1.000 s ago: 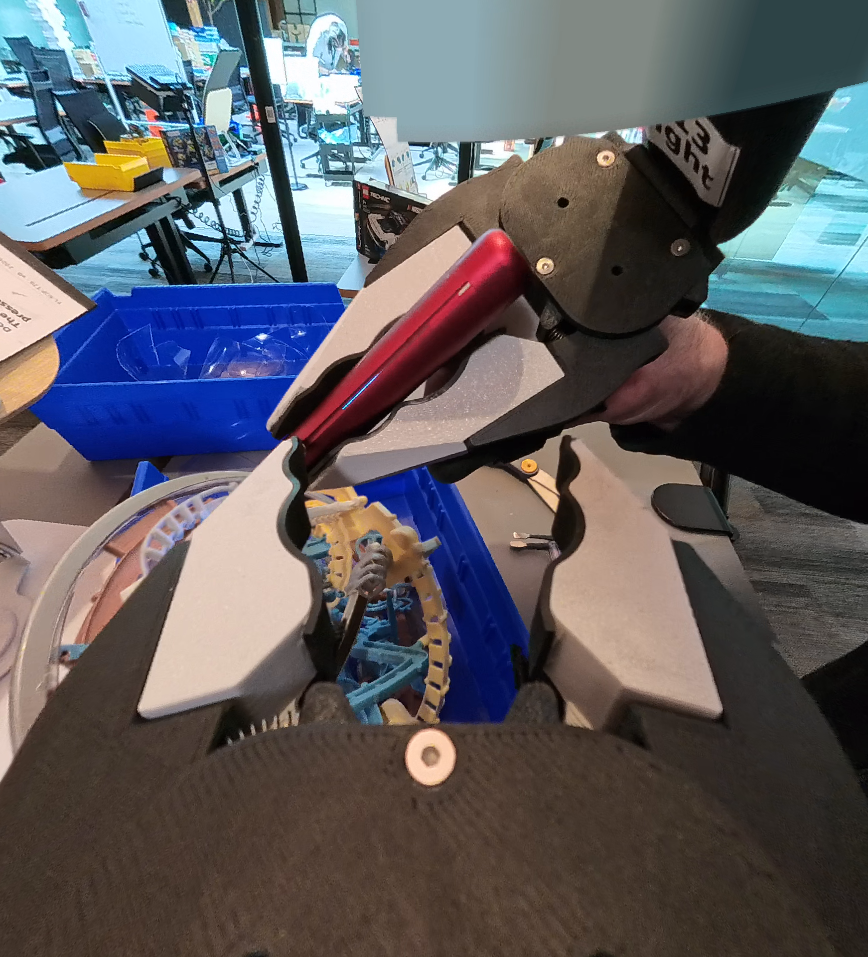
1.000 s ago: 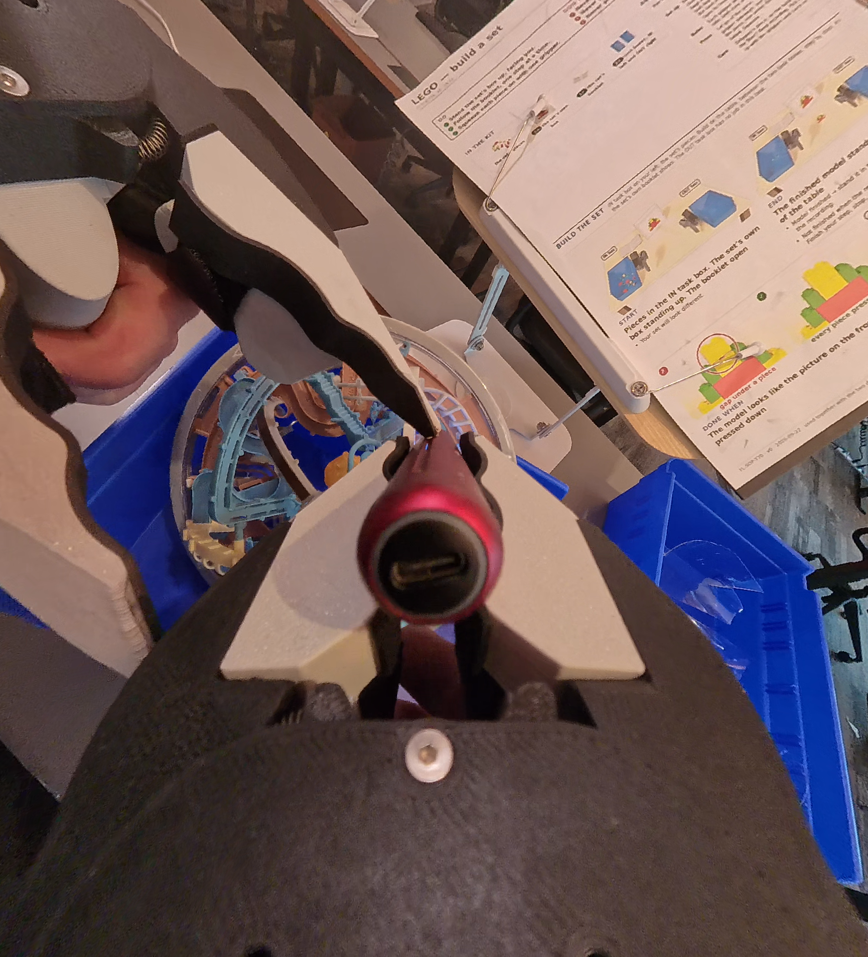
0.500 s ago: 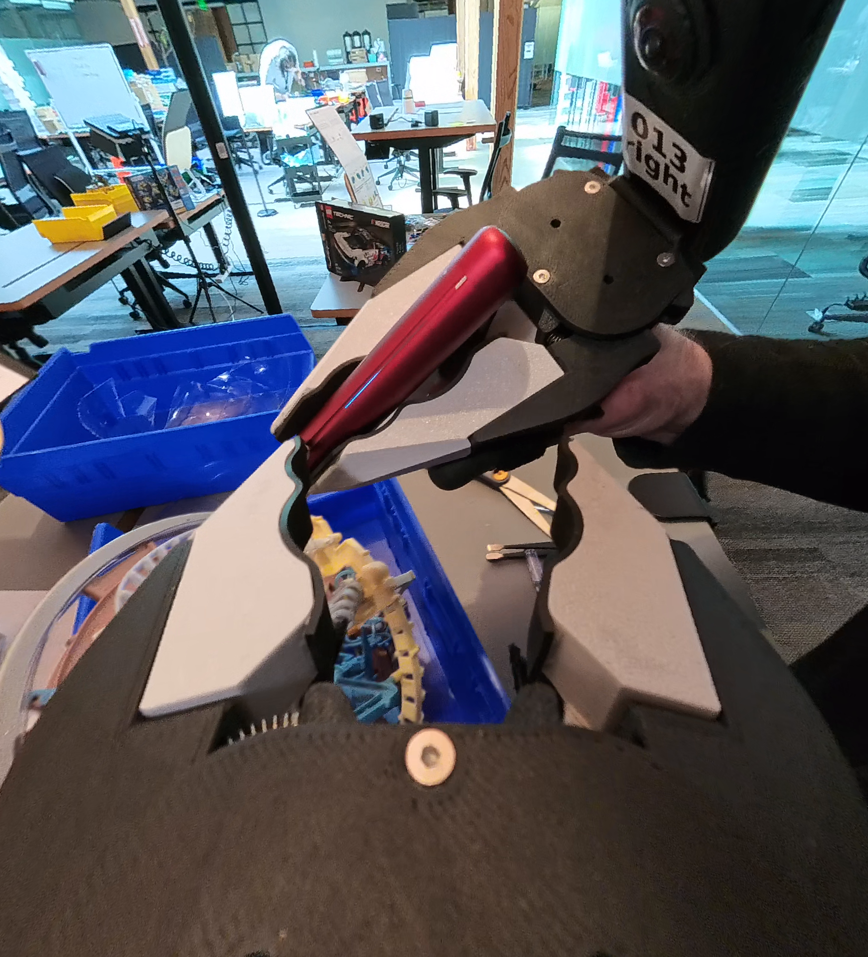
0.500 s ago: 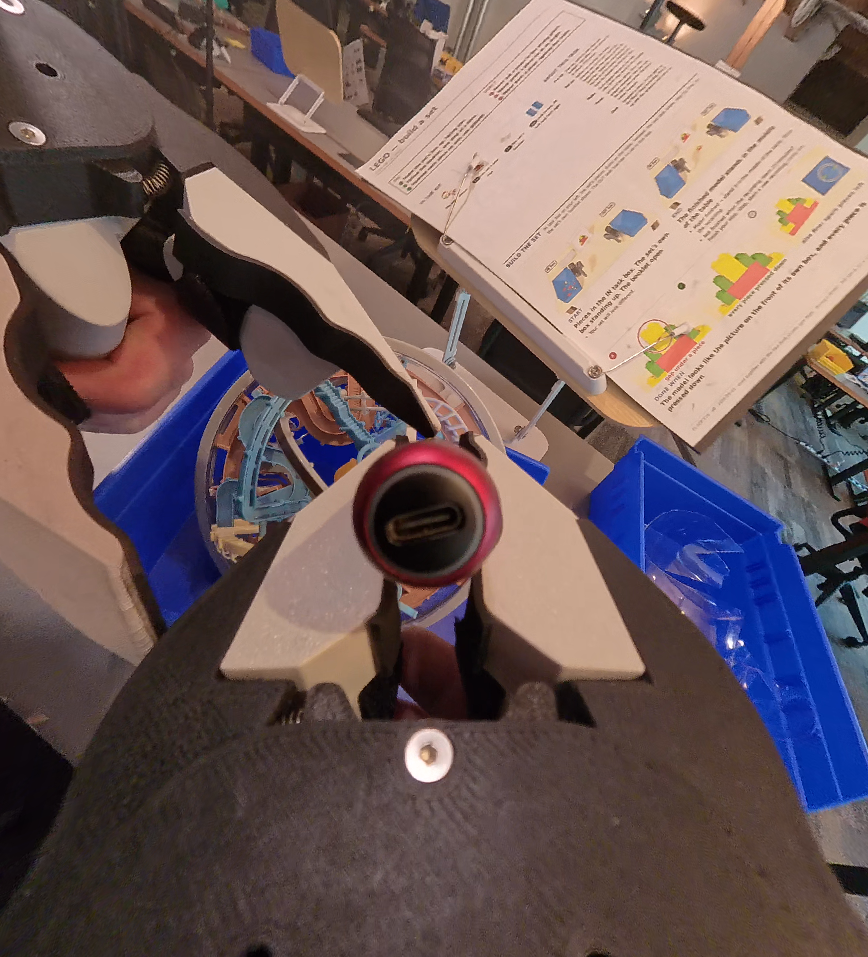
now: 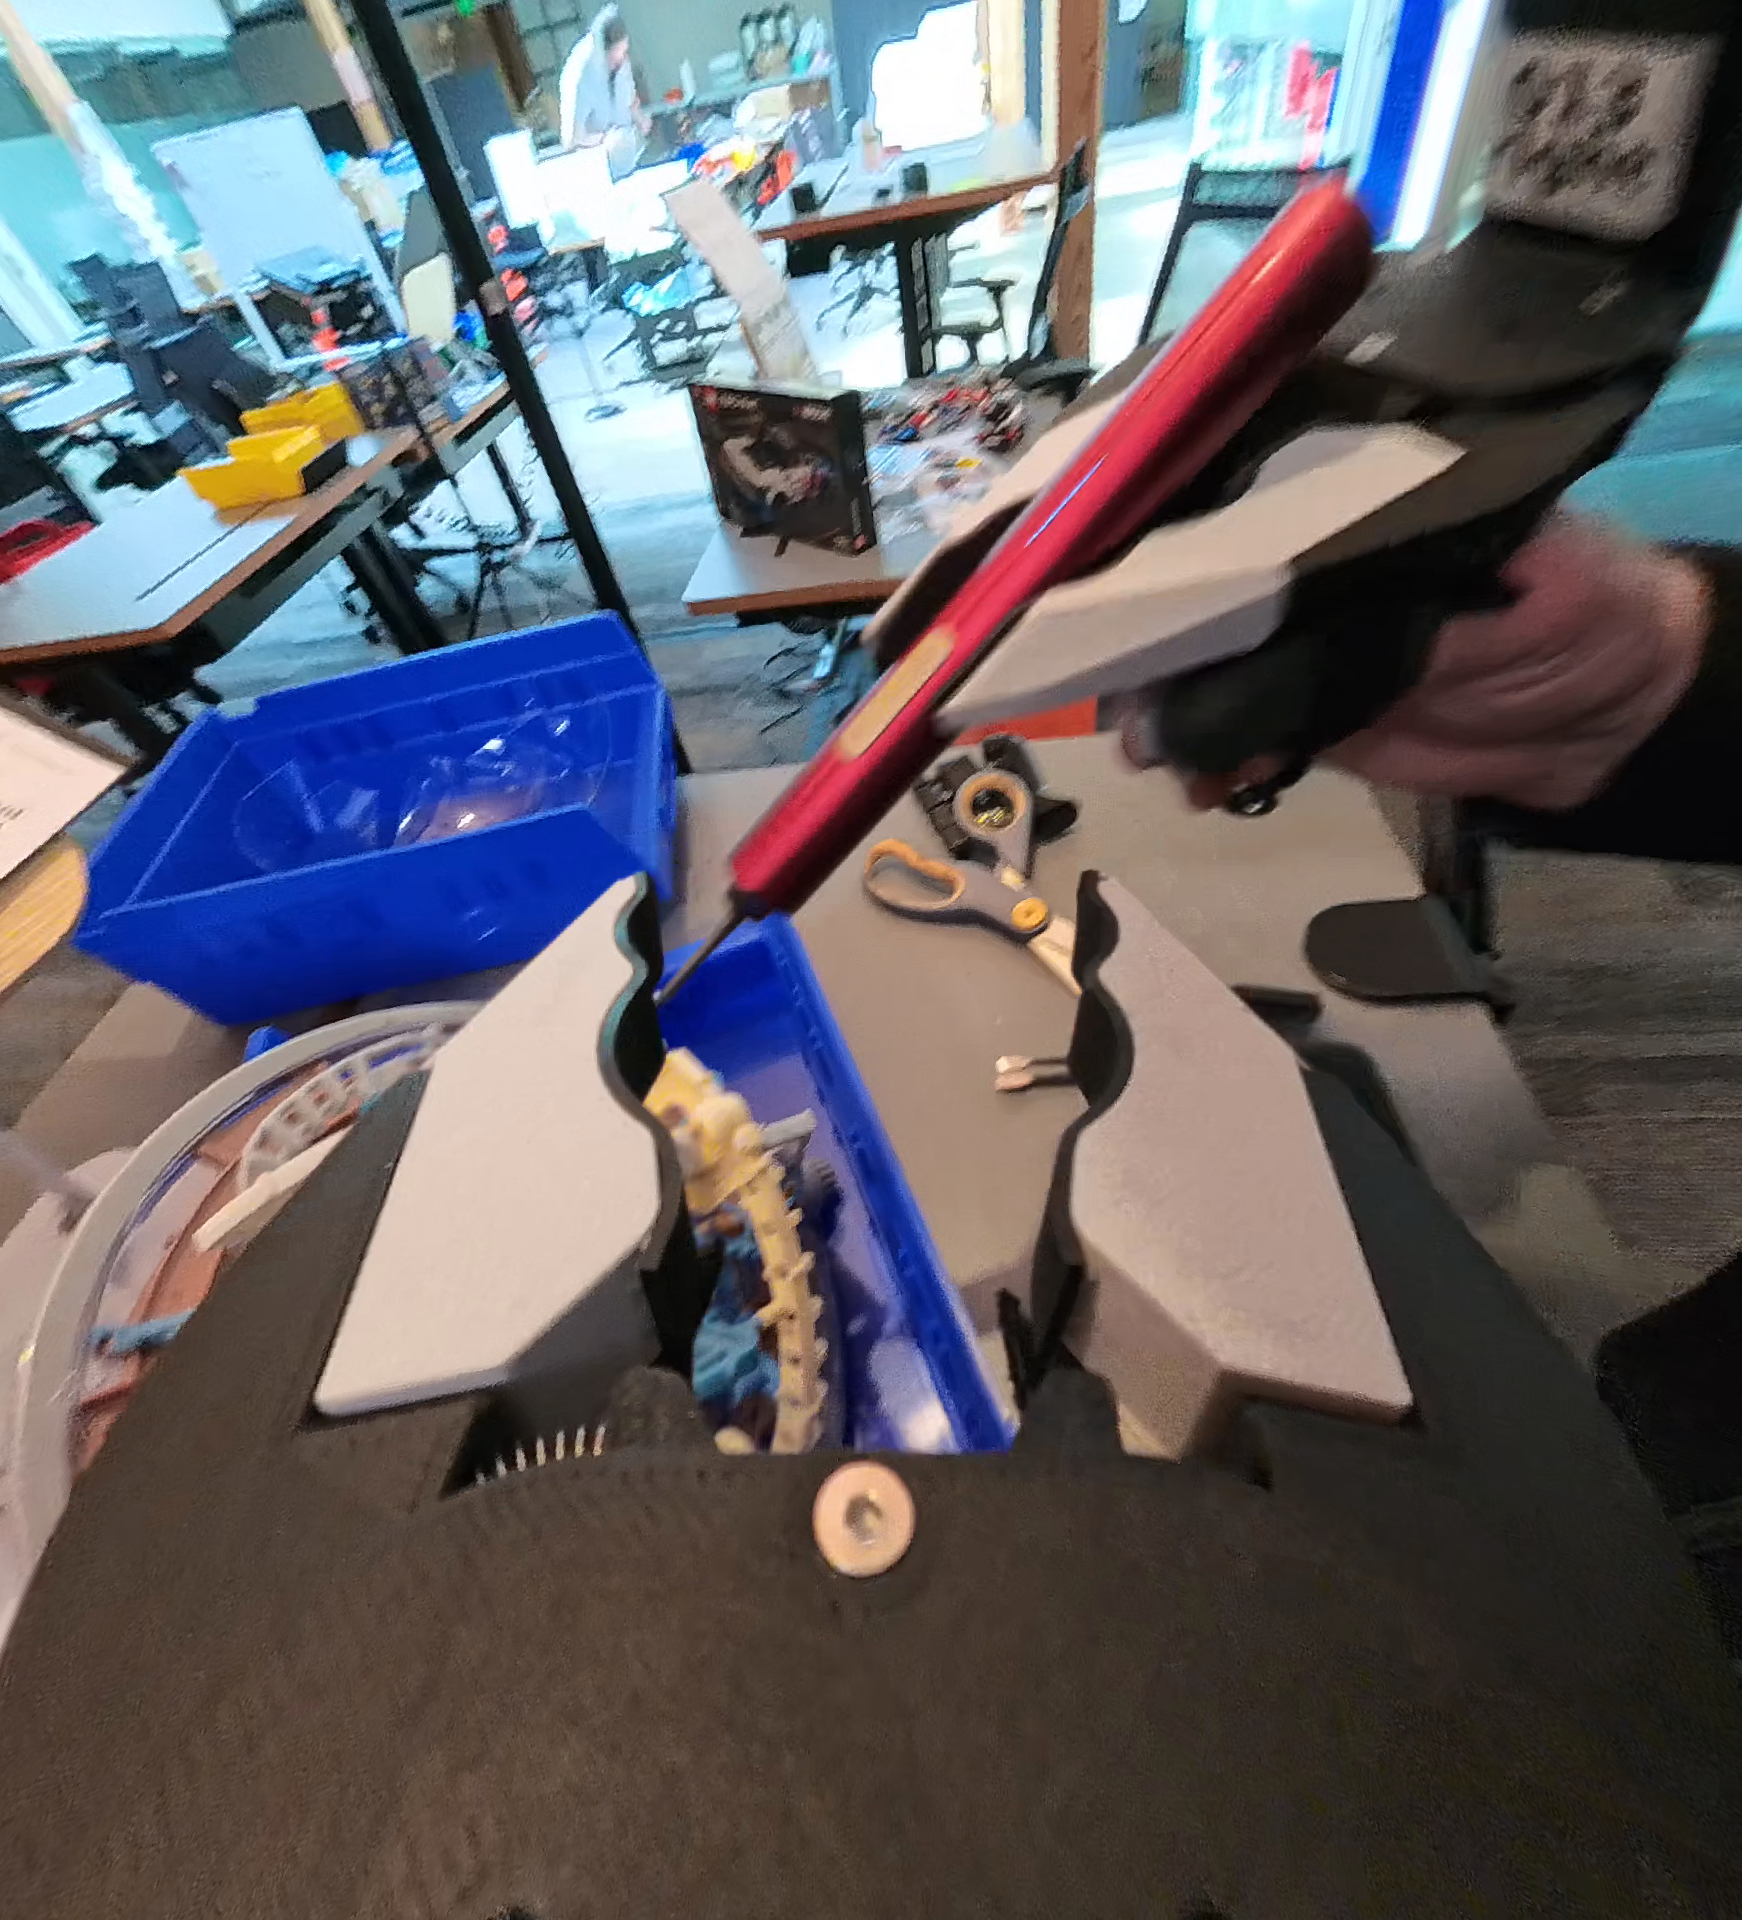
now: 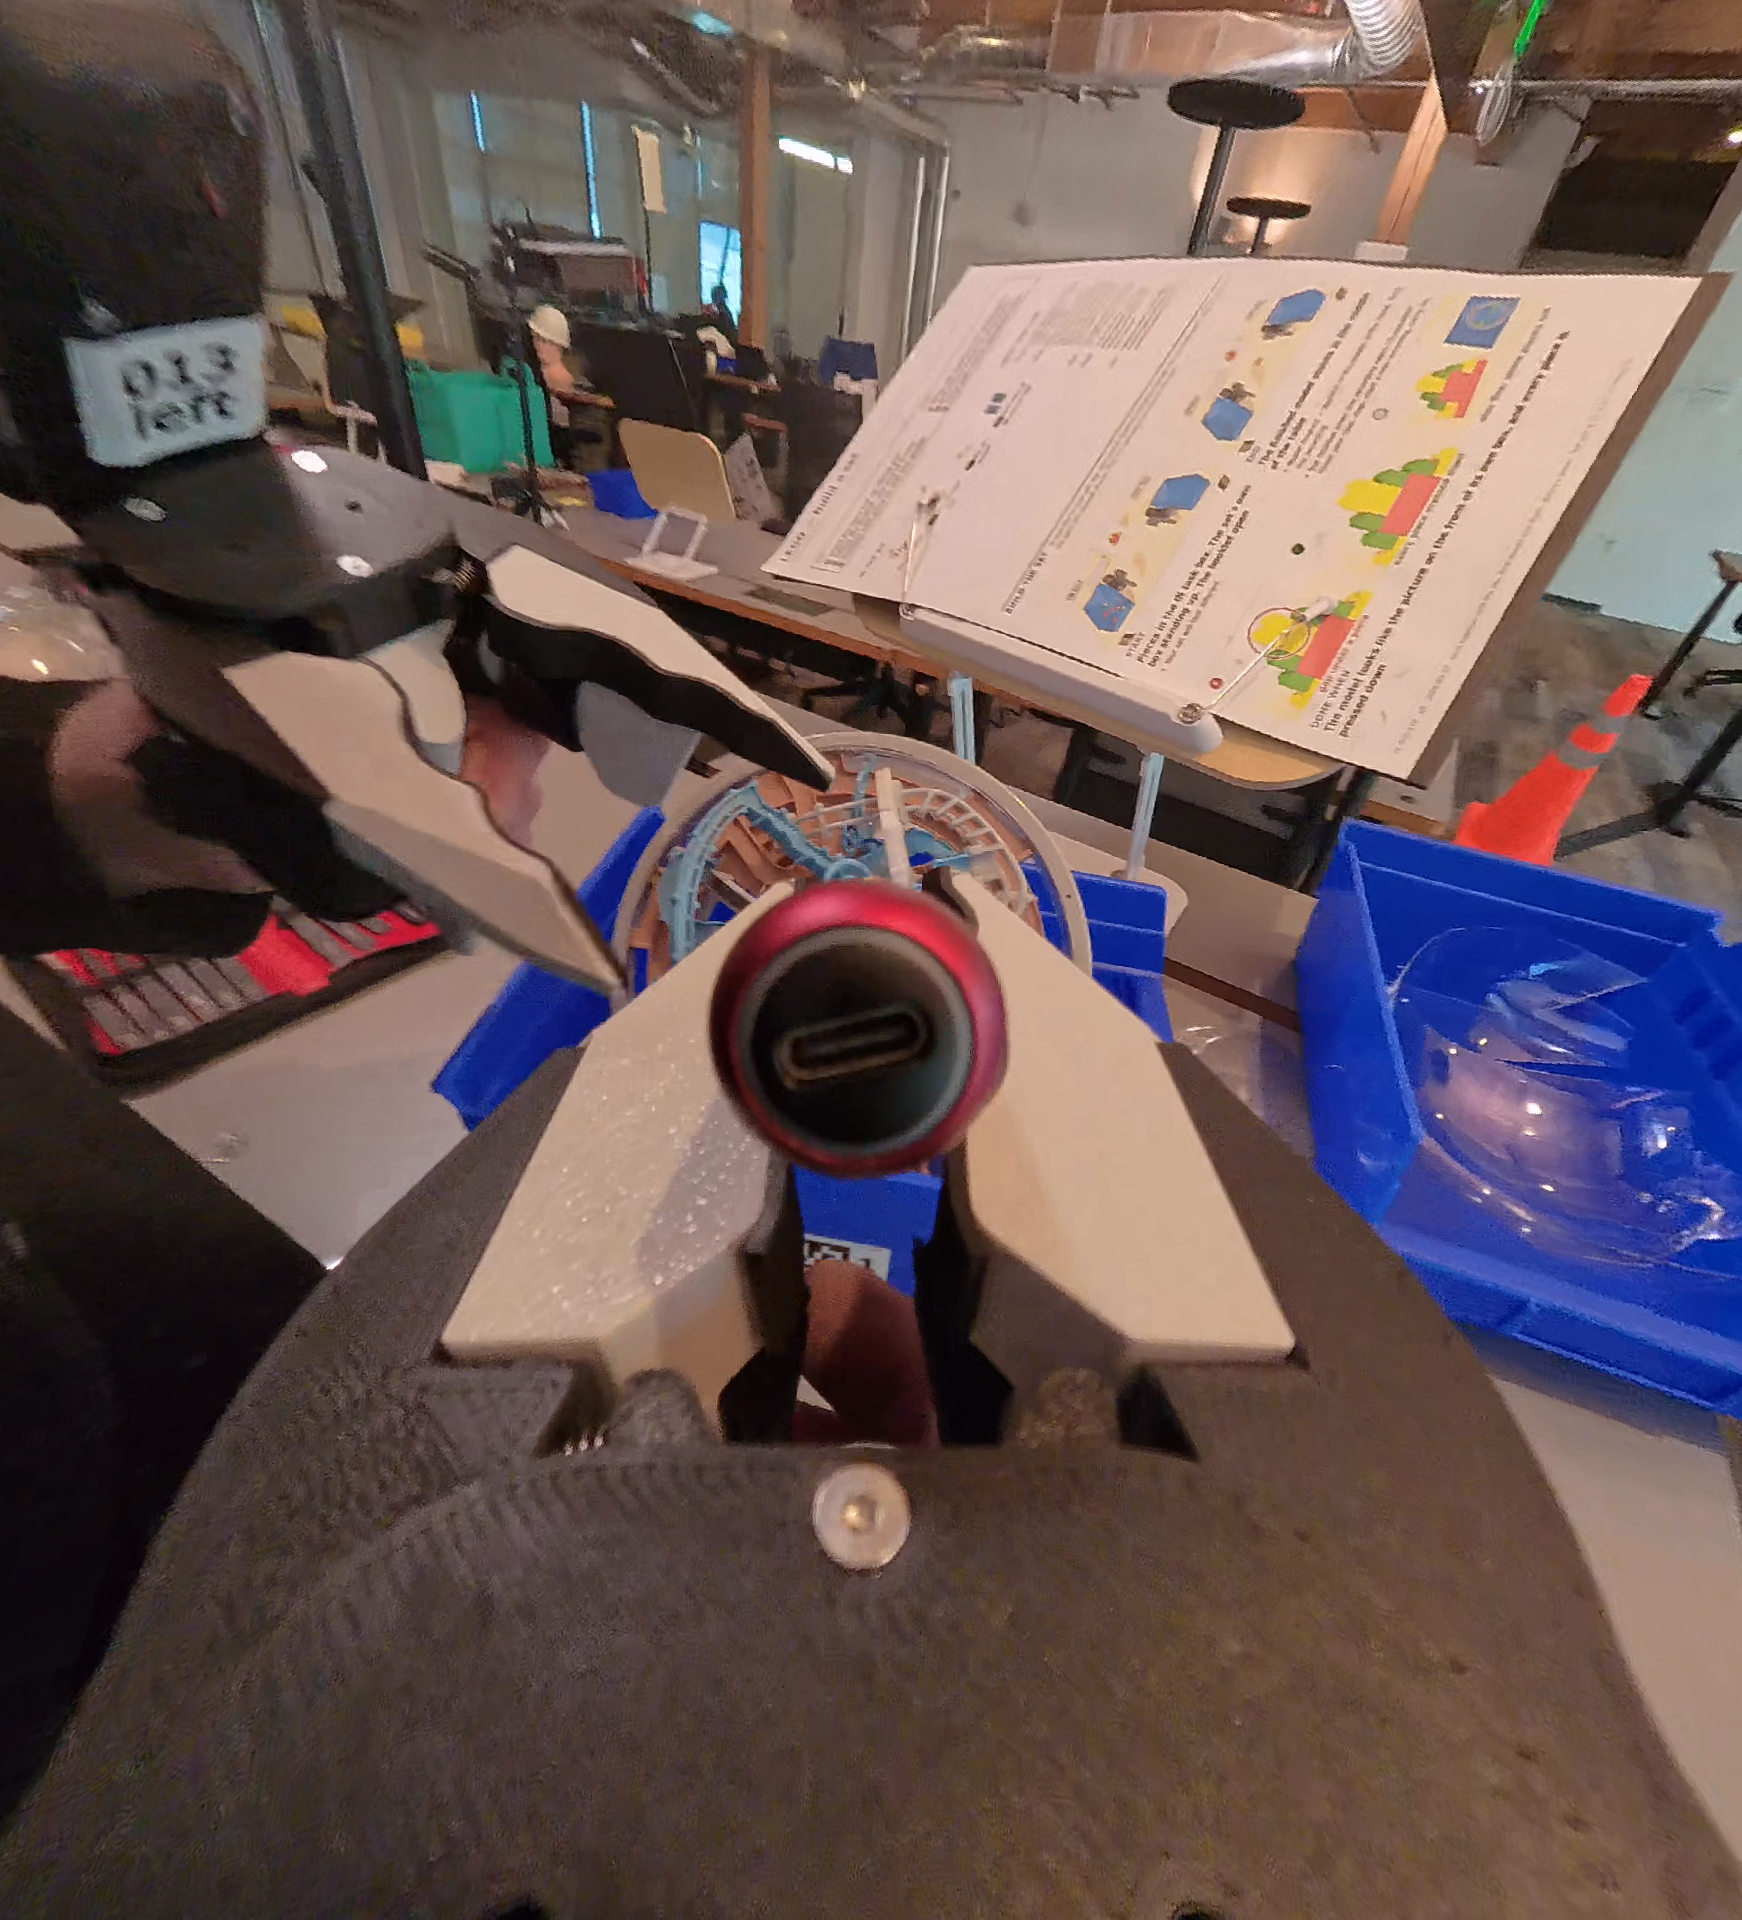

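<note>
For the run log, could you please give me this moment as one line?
left gripper: open, empty, over blue bin | right gripper: shut on red screwdriver | scissors on table

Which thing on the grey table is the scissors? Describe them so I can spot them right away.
Start at the grey table, to the right of the near blue bin. The scissors lie flat there below the red screwdriver held by the right gripper. Orange-and-grey loop handles set them apart from the small metal piece.
</note>
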Available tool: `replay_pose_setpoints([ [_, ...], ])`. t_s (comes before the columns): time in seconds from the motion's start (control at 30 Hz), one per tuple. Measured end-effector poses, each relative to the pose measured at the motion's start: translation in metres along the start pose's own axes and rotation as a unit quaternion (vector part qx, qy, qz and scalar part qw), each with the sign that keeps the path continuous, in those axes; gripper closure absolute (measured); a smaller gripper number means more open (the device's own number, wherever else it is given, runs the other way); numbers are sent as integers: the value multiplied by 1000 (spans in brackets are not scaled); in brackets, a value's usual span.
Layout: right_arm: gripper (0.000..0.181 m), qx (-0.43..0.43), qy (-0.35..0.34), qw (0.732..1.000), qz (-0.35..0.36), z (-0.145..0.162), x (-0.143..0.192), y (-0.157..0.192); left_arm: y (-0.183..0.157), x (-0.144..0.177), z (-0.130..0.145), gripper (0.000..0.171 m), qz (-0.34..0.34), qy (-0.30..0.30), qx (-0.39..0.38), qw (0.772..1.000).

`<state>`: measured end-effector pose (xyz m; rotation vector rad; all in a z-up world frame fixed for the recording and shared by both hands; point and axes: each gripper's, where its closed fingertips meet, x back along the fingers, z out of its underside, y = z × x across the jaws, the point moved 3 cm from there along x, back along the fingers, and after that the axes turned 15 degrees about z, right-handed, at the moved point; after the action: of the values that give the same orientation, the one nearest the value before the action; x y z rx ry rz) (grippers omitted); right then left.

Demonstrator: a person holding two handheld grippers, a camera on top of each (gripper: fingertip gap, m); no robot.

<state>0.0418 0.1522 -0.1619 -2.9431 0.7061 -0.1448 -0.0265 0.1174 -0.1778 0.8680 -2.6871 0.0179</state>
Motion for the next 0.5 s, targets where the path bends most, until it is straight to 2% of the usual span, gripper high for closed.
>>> replay_pose_setpoints([
  [0.1,160,-33,-4,999,-39,1,18,3,6,8,14,102,-25,44,-17,999],
  [0.27,160,-73,-5,992,-101,11,34,12,-6,12,43,122,7,119,-33,992],
  [0.5,160,-102,-6,982,-159,21,34,16,-12,18,59,142,3,129,-13,992],
])
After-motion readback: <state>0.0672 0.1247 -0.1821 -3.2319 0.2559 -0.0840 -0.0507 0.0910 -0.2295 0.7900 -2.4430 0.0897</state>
